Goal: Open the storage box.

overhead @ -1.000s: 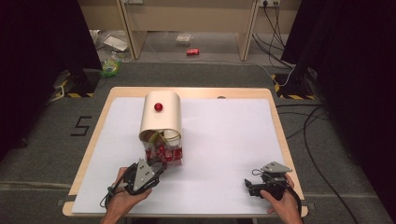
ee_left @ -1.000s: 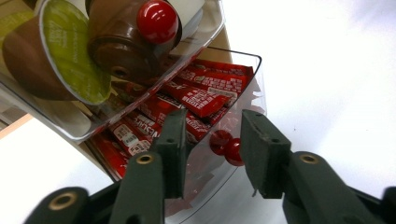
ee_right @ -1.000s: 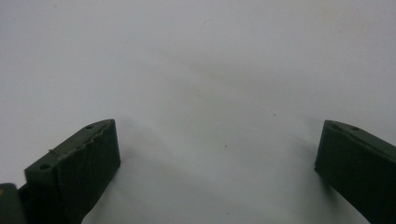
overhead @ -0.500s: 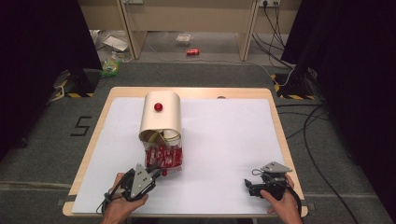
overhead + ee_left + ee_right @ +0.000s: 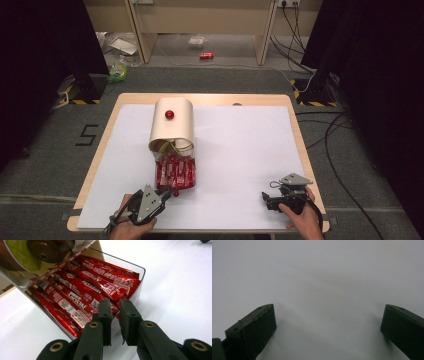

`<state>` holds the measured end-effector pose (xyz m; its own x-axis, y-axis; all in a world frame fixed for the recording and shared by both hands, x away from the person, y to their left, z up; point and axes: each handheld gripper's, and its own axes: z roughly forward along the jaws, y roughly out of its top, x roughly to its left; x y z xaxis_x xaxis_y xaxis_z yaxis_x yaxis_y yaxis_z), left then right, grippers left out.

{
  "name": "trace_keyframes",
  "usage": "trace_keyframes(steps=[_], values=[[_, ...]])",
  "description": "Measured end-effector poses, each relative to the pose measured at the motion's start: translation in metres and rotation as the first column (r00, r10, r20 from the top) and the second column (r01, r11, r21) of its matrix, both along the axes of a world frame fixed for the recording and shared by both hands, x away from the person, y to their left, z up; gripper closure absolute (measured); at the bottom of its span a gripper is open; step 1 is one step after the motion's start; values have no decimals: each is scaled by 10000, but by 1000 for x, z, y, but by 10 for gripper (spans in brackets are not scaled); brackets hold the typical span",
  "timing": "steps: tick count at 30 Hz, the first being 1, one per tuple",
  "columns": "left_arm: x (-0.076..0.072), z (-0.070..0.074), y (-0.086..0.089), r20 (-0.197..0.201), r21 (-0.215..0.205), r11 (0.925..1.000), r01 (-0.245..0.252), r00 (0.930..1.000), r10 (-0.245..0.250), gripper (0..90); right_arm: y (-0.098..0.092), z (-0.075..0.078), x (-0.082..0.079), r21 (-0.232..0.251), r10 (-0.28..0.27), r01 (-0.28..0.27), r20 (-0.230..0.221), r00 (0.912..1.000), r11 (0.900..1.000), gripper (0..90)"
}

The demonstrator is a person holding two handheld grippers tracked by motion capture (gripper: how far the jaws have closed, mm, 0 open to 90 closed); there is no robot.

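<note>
Grip first: left claw (image 5: 170, 193) at the near-left of the tabletop (image 5: 240, 150), jaws drawn to a narrow slit across the front wall of the clear drawer (image 5: 140, 273), seemingly pinched on that wall, though hard to confirm through the plastic. Judged as the step in hand: sliding the drawer out toward the near edge from under the cream arched cover (image 5: 172, 130) with 1 red knob (image 5: 169, 114) on top. Keep the pull straight along the drawer's length, low and level, to avoid skewing it against the cover's sides or tipping the front down. Keep the pinch firm but shallow, clear of the red sachets (image 5: 100, 285) packed lengthwise inside and reaching the front wall. Watch the cover: light-looking, likely to drag along; slow down if so. Drawer roughly half out, near end just beside the left claw, far end tucked under the cover, left of tabletop centre. Farther right, right claw (image 5: 265, 198) wide open, holding nothing, low over bare white surface near the right corner, well apart from the drawer, free to steady the cover if needed.
</note>
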<state>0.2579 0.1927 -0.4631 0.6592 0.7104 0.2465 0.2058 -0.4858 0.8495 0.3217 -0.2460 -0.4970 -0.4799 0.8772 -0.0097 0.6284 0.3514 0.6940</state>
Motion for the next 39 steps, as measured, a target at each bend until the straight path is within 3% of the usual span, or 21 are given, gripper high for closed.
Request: trace_keyframes(steps=[7, 16, 27, 32, 35, 39], values=[[-7, -3, 2, -407, -107, 9995, 303, 9987, -307, 795, 0, 0, 0, -1, 0, 0, 2, 10000, 10000, 5], [-10, 1, 5, -605, -264, 9990, 354, 9975, -370, 802, 0, 0, 0, 8, -3, 3, -1, 10000, 10000, 5], [-15, 3, 5, -687, -142, 9990, 431, 9967, -439, 792, 0, 0, 0, 3, -8, 8, -2, 10000, 10000, 5], [-18, 5, 5, -997, -102, 9987, 490, 9938, -498, 780, 0, 0, 0, 3, -9, 9, -1, 10000, 10000, 5], [-19, 6, 5, -907, 0, 9985, 549, 9944, -547, 776, 0, 0, 0, 4, -5, 5, 0, 10000, 10000, 5], [-21, 7, 5, -1104, 7, 9986, 531, 9925, -527, 764, 0, 0, 0, 6, -3, 3, -2, 10000, 10000, 4]])
